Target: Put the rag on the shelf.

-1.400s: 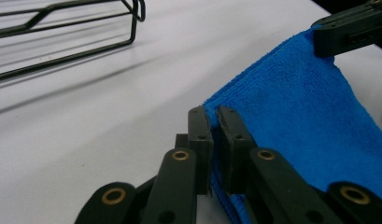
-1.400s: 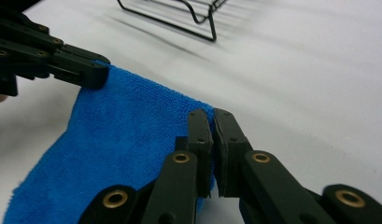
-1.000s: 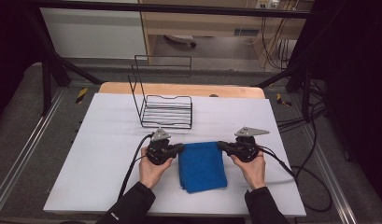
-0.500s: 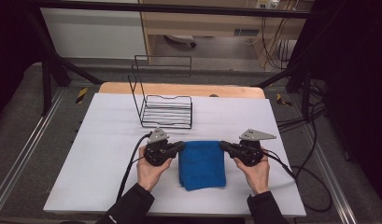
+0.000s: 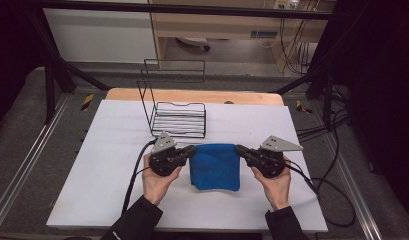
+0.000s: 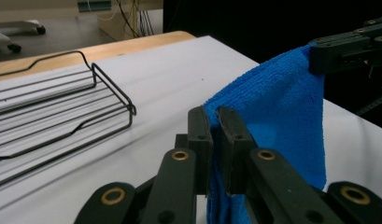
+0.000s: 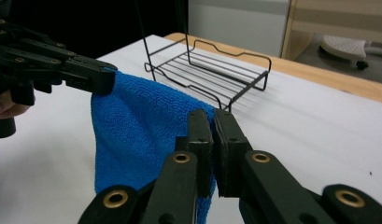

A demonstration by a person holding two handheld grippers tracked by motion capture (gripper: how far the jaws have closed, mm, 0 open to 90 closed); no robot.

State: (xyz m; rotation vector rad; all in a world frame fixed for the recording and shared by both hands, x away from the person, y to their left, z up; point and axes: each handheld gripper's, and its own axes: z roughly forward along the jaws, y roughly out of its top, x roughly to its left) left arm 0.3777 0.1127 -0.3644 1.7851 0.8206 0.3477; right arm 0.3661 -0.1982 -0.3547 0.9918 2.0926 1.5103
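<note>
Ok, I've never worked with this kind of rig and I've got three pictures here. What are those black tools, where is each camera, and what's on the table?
There is no robot arm. A person stands at the table holding a hand-operated two-jaw clamp in each hand: the left gripper and the right gripper. The wide picture comes from a fixed camera overhead, so the forearms enter from the bottom. Each of the other two pictures comes from a camera riding on one gripper, looking along its own black jaws, with the other gripper visible farther off. On the white surface sits a black wire rack. Both grippers are shut on the top corners of a folded blue towel, one at each side, so it hangs between them in front of the rack.
</note>
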